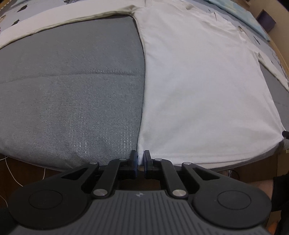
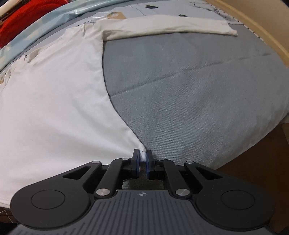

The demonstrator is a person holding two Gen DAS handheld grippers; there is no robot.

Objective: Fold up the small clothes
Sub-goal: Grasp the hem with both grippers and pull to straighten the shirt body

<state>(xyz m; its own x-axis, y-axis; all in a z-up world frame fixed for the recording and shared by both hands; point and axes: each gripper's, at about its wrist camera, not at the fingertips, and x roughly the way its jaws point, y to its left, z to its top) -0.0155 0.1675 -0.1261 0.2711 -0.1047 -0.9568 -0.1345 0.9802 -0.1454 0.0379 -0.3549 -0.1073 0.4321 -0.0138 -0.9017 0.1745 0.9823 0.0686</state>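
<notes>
A white long-sleeved shirt (image 1: 198, 81) lies flat on a grey cushioned surface (image 1: 72, 86). My left gripper (image 1: 140, 156) is shut on the shirt's bottom left hem corner at the near edge. In the right wrist view the shirt (image 2: 54, 94) fills the left half, and my right gripper (image 2: 143, 156) is shut on its bottom right hem corner. One sleeve (image 2: 168, 29) stretches out sideways at the far end; the other sleeve (image 1: 54, 19) shows in the left wrist view.
The grey surface (image 2: 198, 90) ends at a near edge with brown floor below (image 2: 252, 159). A white cable (image 1: 10, 173) lies on the floor at left. Red fabric (image 2: 27, 12) and a pale blue sheet (image 2: 59, 14) lie beyond the shirt. A wooden rim (image 2: 252, 19) borders the far right.
</notes>
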